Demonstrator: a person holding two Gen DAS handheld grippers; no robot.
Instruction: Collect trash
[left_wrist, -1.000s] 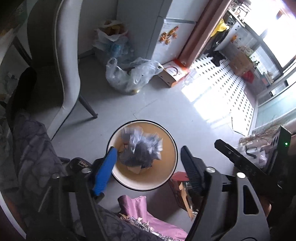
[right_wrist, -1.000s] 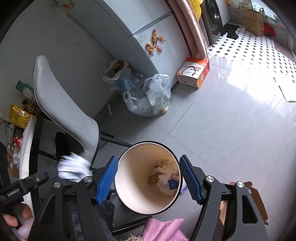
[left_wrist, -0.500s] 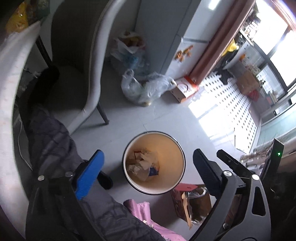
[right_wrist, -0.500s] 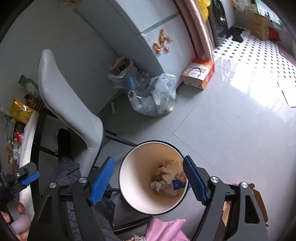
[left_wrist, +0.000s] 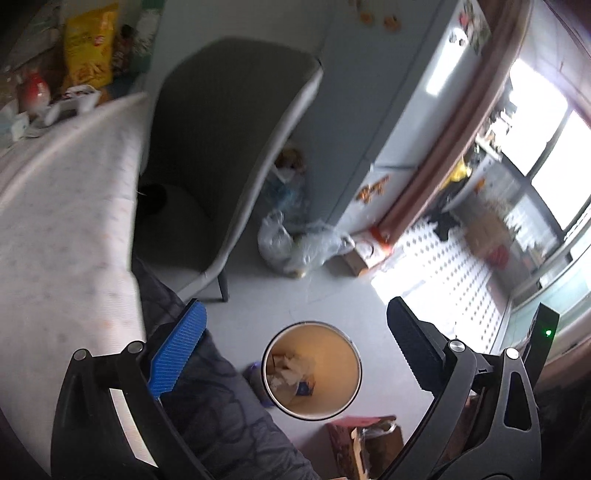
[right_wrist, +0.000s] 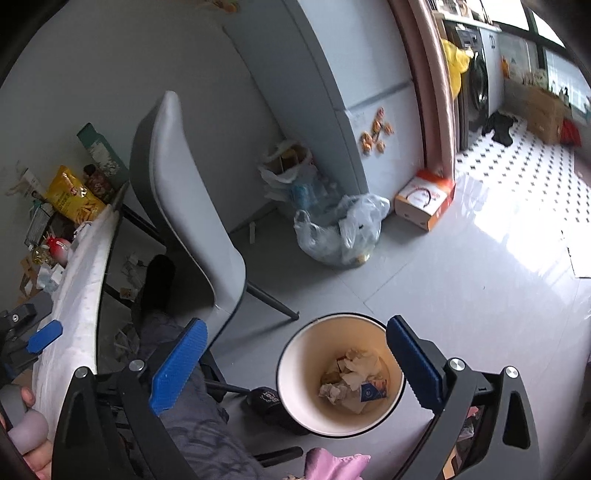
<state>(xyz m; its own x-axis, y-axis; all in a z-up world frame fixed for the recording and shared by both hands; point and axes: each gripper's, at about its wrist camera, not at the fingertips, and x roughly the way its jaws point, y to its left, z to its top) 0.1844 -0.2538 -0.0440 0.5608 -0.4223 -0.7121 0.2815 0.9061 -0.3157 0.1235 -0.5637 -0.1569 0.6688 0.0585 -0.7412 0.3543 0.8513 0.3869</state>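
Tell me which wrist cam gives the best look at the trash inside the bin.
Right wrist. The trash bin is larger and sharp there, so the crumpled paper and a blue-printed wrapper at the bottom are distinguishable. In the left wrist view the bin is smaller and motion-blurred, its contents just pale scraps.

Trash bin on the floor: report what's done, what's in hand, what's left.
Done: crumpled paper scraps lie in the bin. In hand: nothing. The left gripper is open and empty; the right gripper has its jaws opening with nothing between them, above the bin. Left: clutter such as a yellow snack bag sits on the table; which of it is trash I cannot tell.
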